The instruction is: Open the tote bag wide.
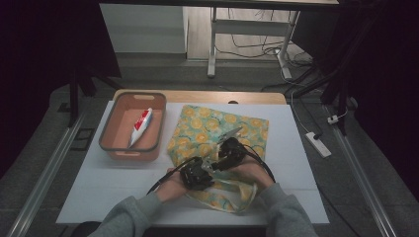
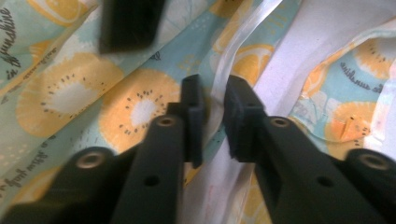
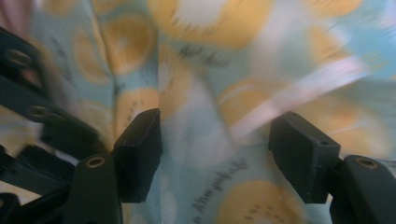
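**Two hand-held grippers working the mouth of a soft fabric tote**

The citrus-print tote bag (image 1: 217, 136) lies flat at the centre of the white desk (image 1: 296, 148), its mouth and pale handles (image 1: 239, 195) toward six o'clock. The left hand-held gripper (image 2: 212, 119) has its jaws nearly together around a translucent handle strap (image 2: 243, 32) at the bag's rim; whether the pads already pinch it is hard to tell at this angle. The right hand-held gripper (image 3: 215, 154) hovers over the printed cloth with jaws wide apart, nothing between them. The bag is judged light, limp and easily creased: it will sag and fold, so hold it at the hemmed rim or strap, not the loose panel. At nine o'clock sits an orange bin (image 1: 111, 148) holding a tube (image 1: 141, 127).
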The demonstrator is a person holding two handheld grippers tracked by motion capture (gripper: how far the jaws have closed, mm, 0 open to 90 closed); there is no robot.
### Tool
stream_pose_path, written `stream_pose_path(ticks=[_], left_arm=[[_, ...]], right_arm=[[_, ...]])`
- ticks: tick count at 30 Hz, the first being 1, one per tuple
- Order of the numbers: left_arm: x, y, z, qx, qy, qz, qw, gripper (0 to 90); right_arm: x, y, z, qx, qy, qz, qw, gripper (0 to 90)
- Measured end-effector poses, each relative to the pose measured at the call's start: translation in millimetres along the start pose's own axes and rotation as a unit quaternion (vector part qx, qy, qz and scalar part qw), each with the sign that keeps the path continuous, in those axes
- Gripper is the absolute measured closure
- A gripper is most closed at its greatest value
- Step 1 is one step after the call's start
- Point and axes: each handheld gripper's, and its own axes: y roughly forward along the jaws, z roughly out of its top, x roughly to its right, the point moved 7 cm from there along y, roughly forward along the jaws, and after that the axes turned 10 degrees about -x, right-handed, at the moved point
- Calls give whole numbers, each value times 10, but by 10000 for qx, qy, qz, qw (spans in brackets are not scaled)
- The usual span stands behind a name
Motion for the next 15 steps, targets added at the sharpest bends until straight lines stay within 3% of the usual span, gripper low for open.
stream_pose_path(ticks=[4,5,6,7,10,11,13,15], left_arm=[[4,-5,-20,9,32,-75,10000,889],[4,-5,-23,16,30,-82,10000,893],[4,-8,-26,28,28,-91,10000,893],[3,-15,-33,38,30,-95,9999,893],[12,-61,-57,123,4,-173,9998,894],[19,-87,-69,156,11,-200,9997,894],[36,-152,-99,209,41,-177,9996,894],[53,-233,-137,304,61,-184,9993,895]], right_arm=[[-36,87,9,-91,-162,-203,9996,356],[-40,96,15,-118,-310,-463,9984,386],[-32,94,18,-126,-340,-636,9973,521],[-32,94,18,-126,-340,-636,9973,521],[3,74,32,-76,-227,-678,9974,813],[16,71,33,-60,-262,-666,9974,865],[36,40,44,9,-330,-742,9967,895],[44,-60,91,265,-290,-726,9966,899]])
